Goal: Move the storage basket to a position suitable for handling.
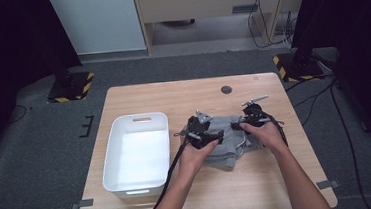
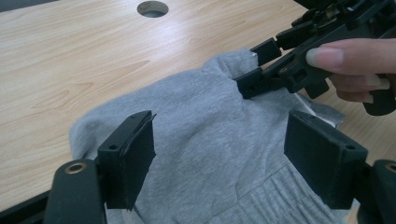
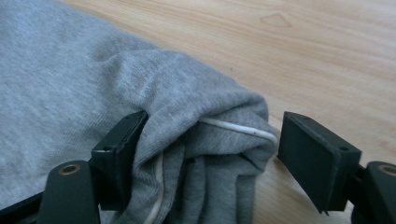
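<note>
At the table's centre-right, the grey garment [image 1: 226,140] lies bunched in a loose heap, well apart from nothing that would hinder you: the white bin [image 1: 138,153] sits just beside it at nine o'clock, with nothing in it as far as the high view shows. Judged from that, the cloth is not yet gathered or lifted, and if the bin is where it goes, the whole carry is left to do. Your left gripper [image 2: 219,154] stands over the near, left part of the heap with its jaws wide apart; the fabric swells up between them, and the pads do not press on it, so it has hold of nothing. Your right gripper [image 3: 212,154] is at the heap's three o'clock edge, jaws likewise wide, straddling a folded corner with a white seam; the left pad touches the cloth, the right pad stands clear with bare wood showing beside it, so that is no grip either. From the left gripper view you can see the right one's jaw tips resting against a raised fold at the far side. Both hands are placed, then; closing on the cloth looks like the step in hand. Beyond the garment, at twelve o'clock, a round cable hole [image 1: 226,89] marks the table [image 1: 162,93].
</note>
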The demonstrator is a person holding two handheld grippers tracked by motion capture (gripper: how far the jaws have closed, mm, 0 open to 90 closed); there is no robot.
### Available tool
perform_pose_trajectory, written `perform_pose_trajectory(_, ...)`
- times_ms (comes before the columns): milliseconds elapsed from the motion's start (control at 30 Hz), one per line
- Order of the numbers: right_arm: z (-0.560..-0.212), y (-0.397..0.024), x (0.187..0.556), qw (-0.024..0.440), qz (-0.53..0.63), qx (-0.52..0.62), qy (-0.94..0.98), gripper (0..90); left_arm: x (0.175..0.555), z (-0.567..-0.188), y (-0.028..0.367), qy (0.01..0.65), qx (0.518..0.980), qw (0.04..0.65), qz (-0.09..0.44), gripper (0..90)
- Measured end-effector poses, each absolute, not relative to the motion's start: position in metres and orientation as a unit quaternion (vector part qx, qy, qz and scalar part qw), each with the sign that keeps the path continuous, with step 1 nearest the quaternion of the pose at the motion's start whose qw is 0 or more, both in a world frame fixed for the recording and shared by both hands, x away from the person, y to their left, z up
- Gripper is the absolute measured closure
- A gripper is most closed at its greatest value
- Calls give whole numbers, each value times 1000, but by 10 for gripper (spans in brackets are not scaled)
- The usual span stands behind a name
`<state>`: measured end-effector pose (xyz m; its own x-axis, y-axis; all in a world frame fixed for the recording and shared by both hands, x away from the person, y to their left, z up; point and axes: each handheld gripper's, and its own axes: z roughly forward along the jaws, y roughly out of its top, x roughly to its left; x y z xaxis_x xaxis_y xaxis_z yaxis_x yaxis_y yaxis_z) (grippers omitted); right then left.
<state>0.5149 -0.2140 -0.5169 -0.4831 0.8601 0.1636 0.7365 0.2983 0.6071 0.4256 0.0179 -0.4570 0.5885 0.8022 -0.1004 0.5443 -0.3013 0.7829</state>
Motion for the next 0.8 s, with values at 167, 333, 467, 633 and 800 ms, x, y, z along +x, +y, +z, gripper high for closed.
perform_pose_trajectory(167, -518, -215, 513, 80, 334, 497, 797, 383, 427, -459, 19, 428, 790, 409, 157, 239)
perform_pose_trajectory(333, -514, -211, 509, 78, 338, 477, 808, 567, 426, -460, 18, 428, 790, 411, 157, 239)
perform_pose_trajectory(467, -513, -209, 506, 87, 334, 462, 817, 643, 427, -462, 18, 429, 789, 412, 156, 238)
perform_pose_trajectory(633, -510, -210, 501, 103, 327, 439, 831, 729, 427, -465, 18, 428, 790, 411, 153, 251)
perform_pose_trajectory(800, -507, -226, 497, 117, 307, 437, 837, 737, 428, -467, 20, 433, 786, 413, 155, 257)
